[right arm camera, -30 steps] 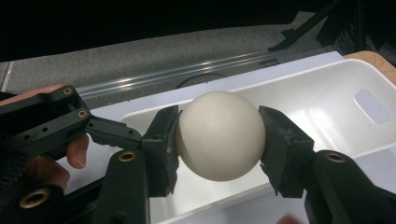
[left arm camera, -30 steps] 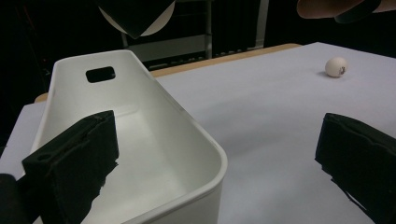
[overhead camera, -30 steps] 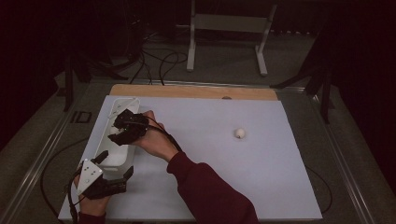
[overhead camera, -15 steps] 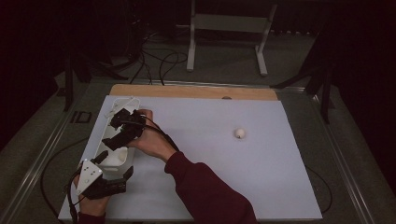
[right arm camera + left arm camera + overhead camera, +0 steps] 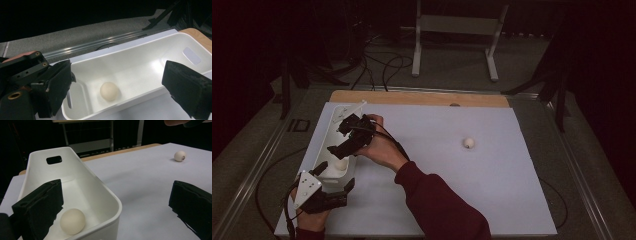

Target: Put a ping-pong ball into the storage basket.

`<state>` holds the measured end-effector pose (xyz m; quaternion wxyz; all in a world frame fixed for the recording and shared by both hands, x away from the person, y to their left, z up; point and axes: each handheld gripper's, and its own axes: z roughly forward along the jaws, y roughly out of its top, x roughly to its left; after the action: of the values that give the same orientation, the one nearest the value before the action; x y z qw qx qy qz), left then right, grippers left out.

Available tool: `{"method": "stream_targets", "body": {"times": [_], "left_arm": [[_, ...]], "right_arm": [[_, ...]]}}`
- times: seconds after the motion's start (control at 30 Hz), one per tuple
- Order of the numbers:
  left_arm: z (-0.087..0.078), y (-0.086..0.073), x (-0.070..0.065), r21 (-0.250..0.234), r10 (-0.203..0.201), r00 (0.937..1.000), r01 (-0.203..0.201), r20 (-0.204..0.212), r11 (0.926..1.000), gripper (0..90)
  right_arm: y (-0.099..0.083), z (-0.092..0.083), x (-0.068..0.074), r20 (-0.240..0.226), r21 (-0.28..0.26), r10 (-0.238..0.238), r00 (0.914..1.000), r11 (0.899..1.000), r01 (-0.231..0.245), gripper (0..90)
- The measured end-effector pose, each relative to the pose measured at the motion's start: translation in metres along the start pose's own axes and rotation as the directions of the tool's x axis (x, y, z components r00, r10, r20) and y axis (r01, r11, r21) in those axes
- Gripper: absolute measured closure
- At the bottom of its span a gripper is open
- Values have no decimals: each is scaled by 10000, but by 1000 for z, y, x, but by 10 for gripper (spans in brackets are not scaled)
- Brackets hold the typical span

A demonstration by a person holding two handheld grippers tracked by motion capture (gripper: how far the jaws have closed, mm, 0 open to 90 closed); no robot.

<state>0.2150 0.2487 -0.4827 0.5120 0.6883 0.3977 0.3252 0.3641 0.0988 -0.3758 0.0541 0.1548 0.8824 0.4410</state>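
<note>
— Starting at the left: the left gripper [image 5: 334, 186] sits at the bin's [image 5: 323, 159] near end, jaws wide apart, gripping nothing, one jaw inside the rim.
— And the egg [image 5: 109, 91]?
— Lying on the bin floor. The right gripper [image 5: 343, 136] hovers above it, jaws spread, empty.
— Further right?
— A second egg [image 5: 469, 143] alone on the white mat [image 5: 512, 190].

White table [image 5: 512, 200]: bin [image 5: 324, 150], ball [image 5: 469, 143].
</note>
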Motion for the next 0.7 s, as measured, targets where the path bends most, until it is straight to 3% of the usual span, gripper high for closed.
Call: {"method": "stream_targets", "body": {"times": [0.7], "left_arm": [[-3, -1, -1, 41, 35, 10000, -34, -67, 10000, 2]], "right_arm": [[-5, -12, -2, 16, -64, -55, 10000, 10000, 55, 84]]}}
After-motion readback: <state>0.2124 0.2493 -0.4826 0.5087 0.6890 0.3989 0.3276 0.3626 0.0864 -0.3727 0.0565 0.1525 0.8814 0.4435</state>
